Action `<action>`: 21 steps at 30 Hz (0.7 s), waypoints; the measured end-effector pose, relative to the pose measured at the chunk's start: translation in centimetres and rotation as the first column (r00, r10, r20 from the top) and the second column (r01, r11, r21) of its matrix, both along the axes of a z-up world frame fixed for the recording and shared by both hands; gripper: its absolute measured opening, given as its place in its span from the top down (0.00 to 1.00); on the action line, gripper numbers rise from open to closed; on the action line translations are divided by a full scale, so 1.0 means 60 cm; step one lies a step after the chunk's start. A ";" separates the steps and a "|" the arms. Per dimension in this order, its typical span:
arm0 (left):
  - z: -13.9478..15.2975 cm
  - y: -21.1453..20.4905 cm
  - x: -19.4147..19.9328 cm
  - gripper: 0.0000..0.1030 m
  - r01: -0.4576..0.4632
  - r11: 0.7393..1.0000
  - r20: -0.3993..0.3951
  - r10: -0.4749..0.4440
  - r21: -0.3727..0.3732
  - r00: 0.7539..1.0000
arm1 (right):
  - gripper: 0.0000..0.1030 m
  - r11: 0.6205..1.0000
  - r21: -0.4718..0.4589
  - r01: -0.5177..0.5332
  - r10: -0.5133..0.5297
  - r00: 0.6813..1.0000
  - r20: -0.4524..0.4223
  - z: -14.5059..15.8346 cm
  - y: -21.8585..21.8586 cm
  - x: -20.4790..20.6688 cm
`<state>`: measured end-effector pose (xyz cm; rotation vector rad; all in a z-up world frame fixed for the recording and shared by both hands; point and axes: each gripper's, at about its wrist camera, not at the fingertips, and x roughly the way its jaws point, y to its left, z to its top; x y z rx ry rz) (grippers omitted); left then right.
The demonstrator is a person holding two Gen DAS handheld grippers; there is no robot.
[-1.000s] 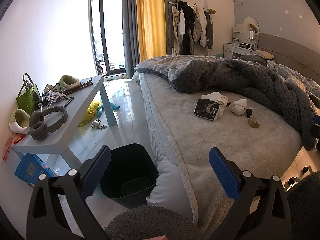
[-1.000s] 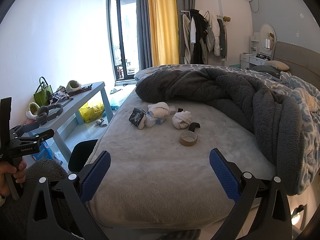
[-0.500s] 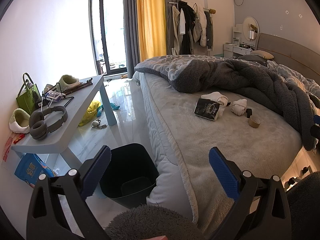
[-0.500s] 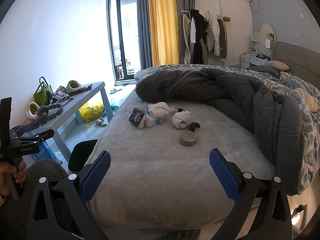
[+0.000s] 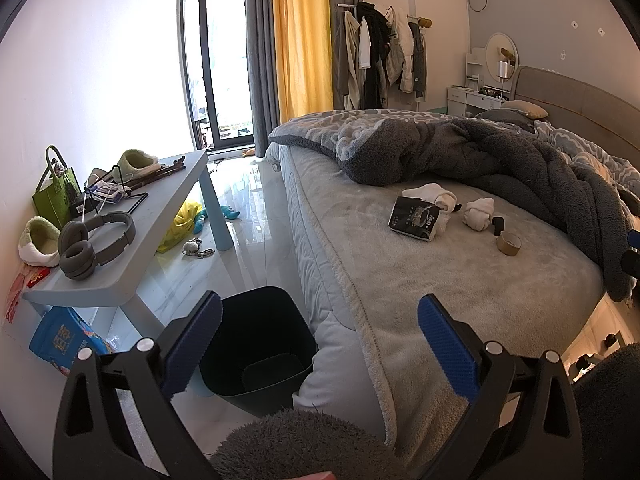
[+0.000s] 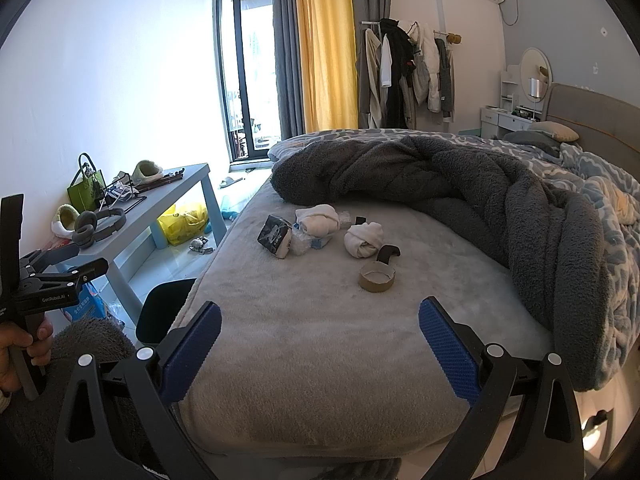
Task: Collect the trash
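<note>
1. Unchanged since the earlier frames: both grippers in the same place, every item on the bed where it lay.
2. Left gripper (image 5: 319,338): fingers spread wide, nothing between the blue pads, held near the foot of the bed above the black trash bin (image 5: 256,344).
3. Right gripper (image 6: 320,340): fingers likewise spread wide and empty, hovering over the near part of the grey bed (image 6: 320,360).
4. Trash bin: on the floor, just beside the left edge of the mattress, near the light-blue table (image 5: 120,264).
5. Trash in a loose cluster on the bed, well apart from both grippers: a black wrapper packet (image 6: 274,236) at the left, crumpled clear plastic (image 6: 301,242) just beside it, a white wad (image 6: 318,220) behind that.
6. To the right of these, a second white wad (image 6: 363,239), then a dark strap (image 6: 387,254), then a nearly spent cardboard tape roll (image 6: 376,278) nearest the grippers.
7. Dark grey fleece blanket (image 6: 460,184) heaped across the far and right part of the bed.
8. On the table: grey headphones (image 5: 94,242), a green bag (image 5: 56,196), a slipper (image 5: 138,160).
9. At the left edge of the right wrist view: a hand (image 6: 16,350) gripping the left tool's handle.
</note>
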<state>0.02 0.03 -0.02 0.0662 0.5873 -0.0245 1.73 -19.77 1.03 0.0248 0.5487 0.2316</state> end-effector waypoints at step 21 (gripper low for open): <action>0.007 0.014 0.002 0.03 -0.025 0.999 -0.002 0.025 -0.042 1.000 | 0.03 1.000 0.001 0.013 -0.013 1.000 0.004 0.008 -0.001 0.000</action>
